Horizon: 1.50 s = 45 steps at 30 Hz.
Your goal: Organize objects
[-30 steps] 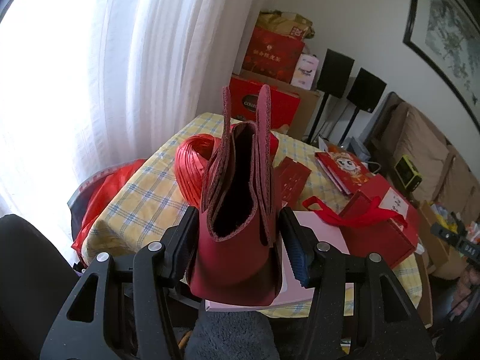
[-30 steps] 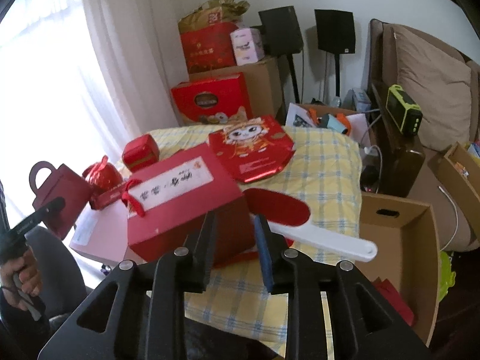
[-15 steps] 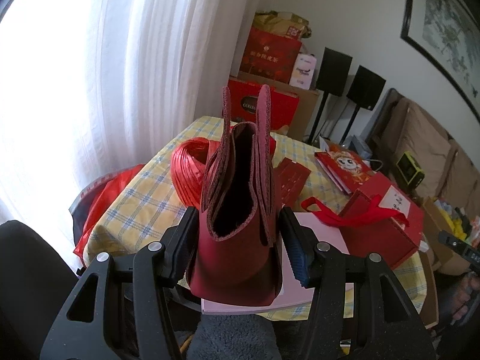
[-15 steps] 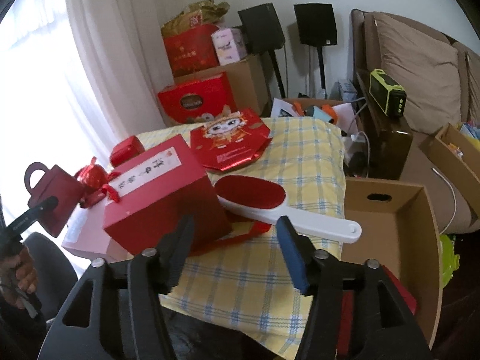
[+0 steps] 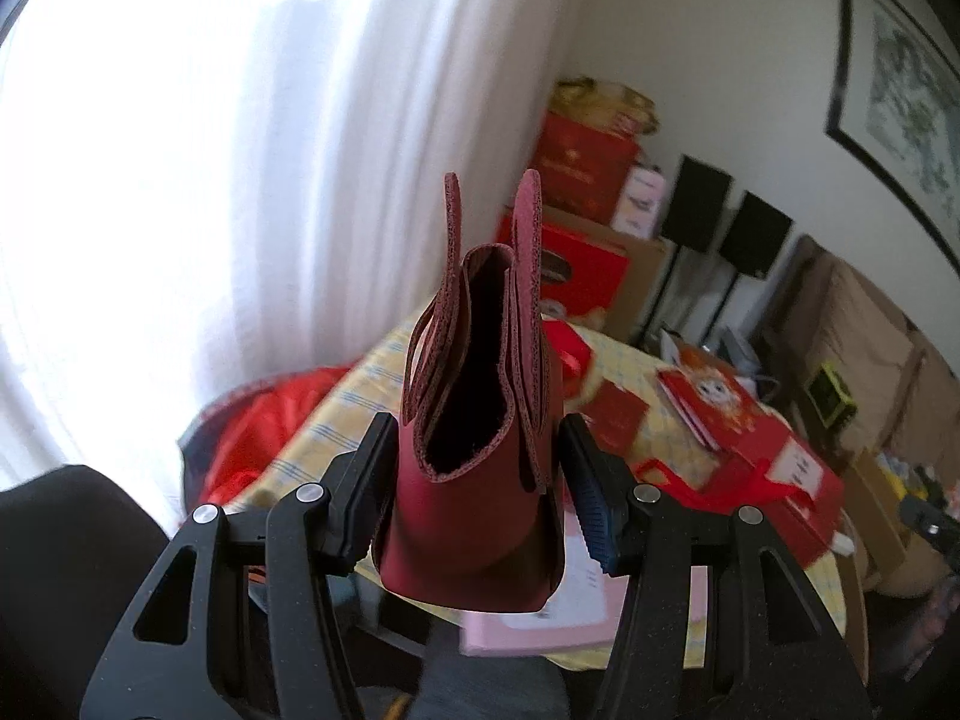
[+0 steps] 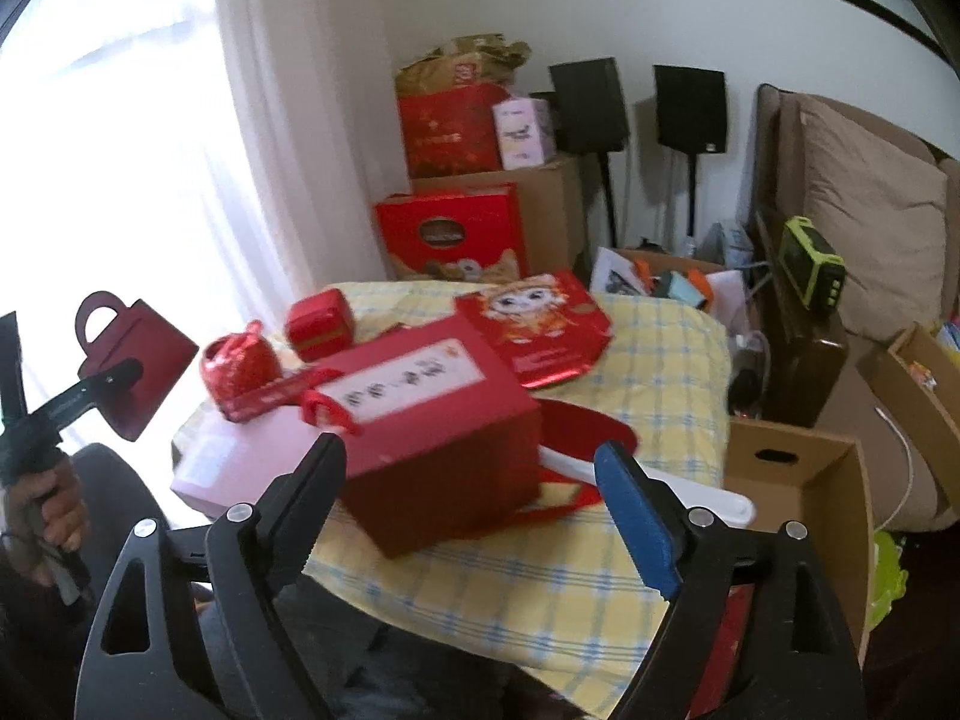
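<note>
The left hand-held gripper point(image 5: 480, 480) pinches a dark red bag point(image 5: 474, 516) by its lower sides, both pads pressing on the felt. The bag stands upright between the fingers, mouth open, its two handles pointing up. In the right wrist view the same bag point(image 6: 141, 360) hangs in the air at the left edge, well clear of the worktop point(image 6: 654, 354), with a hand point(image 6: 45, 516) gripping the tool below it.

The right hand-held gripper point(image 6: 474, 516) is spread wide and holds nothing; its jaws have just been opening. Beyond its fingers, on the yellow checked cloth, sits a red box point(image 6: 432, 414) with a white label and a red ribbon. Just right of the box lies a white-handled scoop point(image 6: 690, 492) with a red bowl, its handle reaching past the worktop's edge. A pink box point(image 6: 240, 468) lies left of the red box, touching it. Behind it are a foil ball point(image 6: 240, 366), a small red tin point(image 6: 321, 324) and a flat red packet point(image 6: 534, 318) printed with a cartoon face. An open carton point(image 6: 804, 480) stands beside the worktop at right.
</note>
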Each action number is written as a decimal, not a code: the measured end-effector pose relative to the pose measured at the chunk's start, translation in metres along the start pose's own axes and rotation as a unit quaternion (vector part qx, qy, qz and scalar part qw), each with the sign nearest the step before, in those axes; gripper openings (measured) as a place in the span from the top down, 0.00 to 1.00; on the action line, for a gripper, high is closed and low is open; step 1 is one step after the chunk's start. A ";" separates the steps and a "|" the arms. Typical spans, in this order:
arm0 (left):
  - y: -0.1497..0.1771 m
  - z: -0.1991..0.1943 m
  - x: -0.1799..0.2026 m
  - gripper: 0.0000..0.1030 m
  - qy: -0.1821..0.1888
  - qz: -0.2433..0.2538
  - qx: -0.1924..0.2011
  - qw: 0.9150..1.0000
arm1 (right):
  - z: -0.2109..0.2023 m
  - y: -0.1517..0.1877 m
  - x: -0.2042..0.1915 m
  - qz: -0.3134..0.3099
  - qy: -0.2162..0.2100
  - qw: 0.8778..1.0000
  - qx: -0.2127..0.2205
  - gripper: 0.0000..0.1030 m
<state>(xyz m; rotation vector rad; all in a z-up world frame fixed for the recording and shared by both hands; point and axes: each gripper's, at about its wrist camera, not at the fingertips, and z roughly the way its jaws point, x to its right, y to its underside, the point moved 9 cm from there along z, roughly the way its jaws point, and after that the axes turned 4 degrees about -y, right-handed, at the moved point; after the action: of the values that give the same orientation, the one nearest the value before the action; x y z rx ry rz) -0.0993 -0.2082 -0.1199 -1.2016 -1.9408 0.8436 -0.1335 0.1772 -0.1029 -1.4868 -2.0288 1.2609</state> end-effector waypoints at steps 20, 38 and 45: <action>-0.005 -0.005 -0.053 0.50 -0.015 -0.031 0.027 0.999 | 0.234 -0.032 -0.132 -0.019 0.061 0.977 -0.205 0.25; 0.001 0.017 -0.068 0.50 -0.018 -0.046 0.007 0.999 | 0.300 -0.004 -0.103 0.010 0.117 0.964 -0.238 0.38; 0.002 0.013 -0.072 0.50 -0.017 -0.048 0.014 0.999 | 0.294 -0.019 -0.096 0.021 0.100 0.973 -0.209 0.74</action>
<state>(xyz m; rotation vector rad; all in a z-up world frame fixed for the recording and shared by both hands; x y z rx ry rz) -0.0848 -0.2760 -0.1440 -1.0767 -1.9914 0.8433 -0.3101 -0.0446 -0.2293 -1.7622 -2.2219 0.6832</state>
